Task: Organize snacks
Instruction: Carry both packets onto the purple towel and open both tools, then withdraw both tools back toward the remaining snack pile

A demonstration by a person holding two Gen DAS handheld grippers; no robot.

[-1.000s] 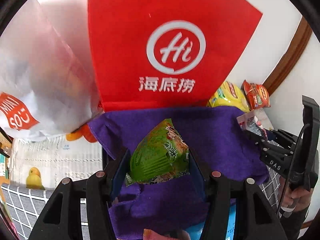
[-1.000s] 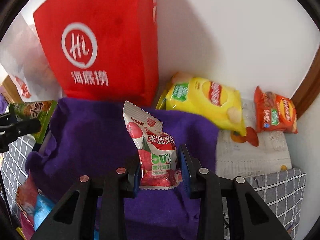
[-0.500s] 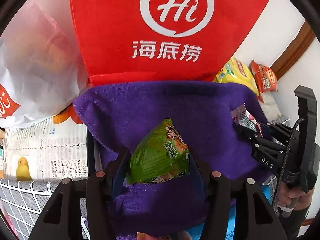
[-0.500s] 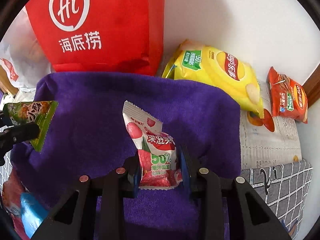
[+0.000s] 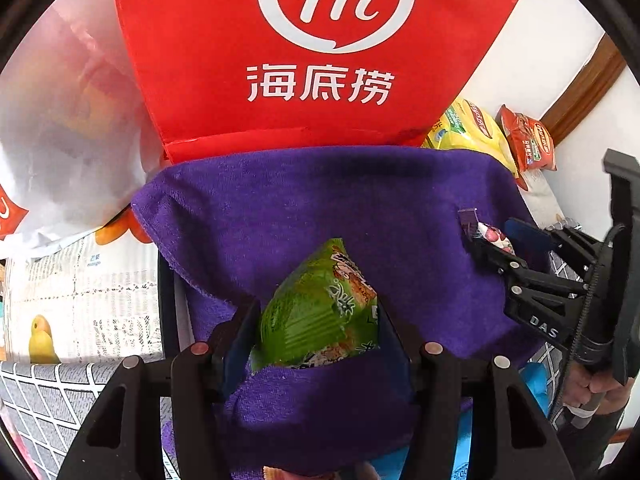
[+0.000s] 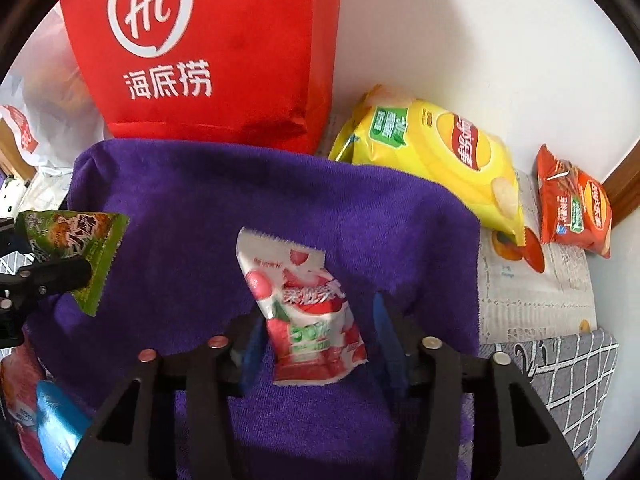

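Your left gripper (image 5: 316, 332) clamps green snack packet (image 5: 320, 312); right gripper (image 6: 316, 340) just opened, red-white packet (image 6: 308, 312) loose between jaws over purple cloth (image 6: 240, 200).

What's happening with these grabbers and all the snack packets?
A person is sorting snacks with two hand-held grippers over a purple towel. The left gripper clamps a green snack packet. The right gripper has just been opening; its pink strawberry packet sits loose between the jaws.
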